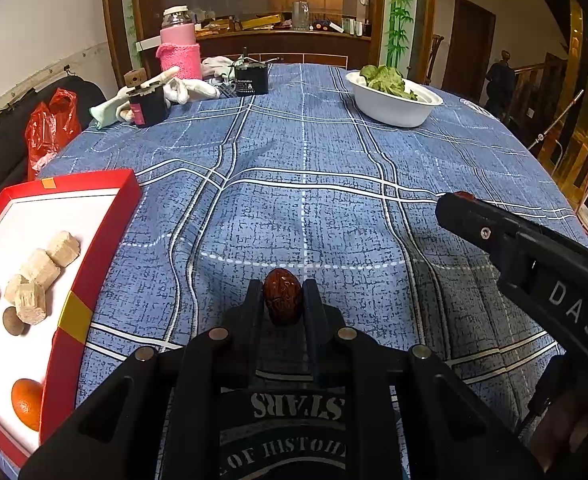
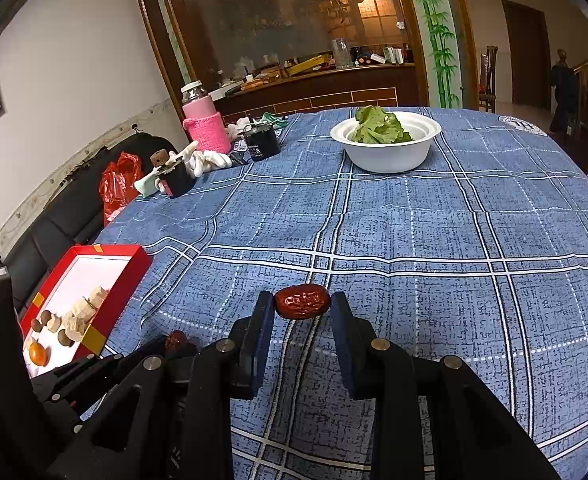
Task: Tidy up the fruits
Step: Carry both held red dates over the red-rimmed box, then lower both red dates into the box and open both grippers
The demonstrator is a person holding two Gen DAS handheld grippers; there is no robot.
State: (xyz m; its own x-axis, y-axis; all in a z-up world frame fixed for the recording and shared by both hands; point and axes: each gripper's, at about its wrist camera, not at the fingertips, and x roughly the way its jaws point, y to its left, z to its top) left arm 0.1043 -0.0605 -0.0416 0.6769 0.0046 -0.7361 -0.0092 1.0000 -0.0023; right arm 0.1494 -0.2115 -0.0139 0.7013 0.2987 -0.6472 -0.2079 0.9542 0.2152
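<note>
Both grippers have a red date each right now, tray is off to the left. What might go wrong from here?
1. The right gripper pinches its date end to end, at the fingertips only; it may pop out.
2. The left gripper and its date sit close beside the right one, so they may collide.
3. The red tray already holds oranges and beige chunks; a dropped date may knock them.
</note>
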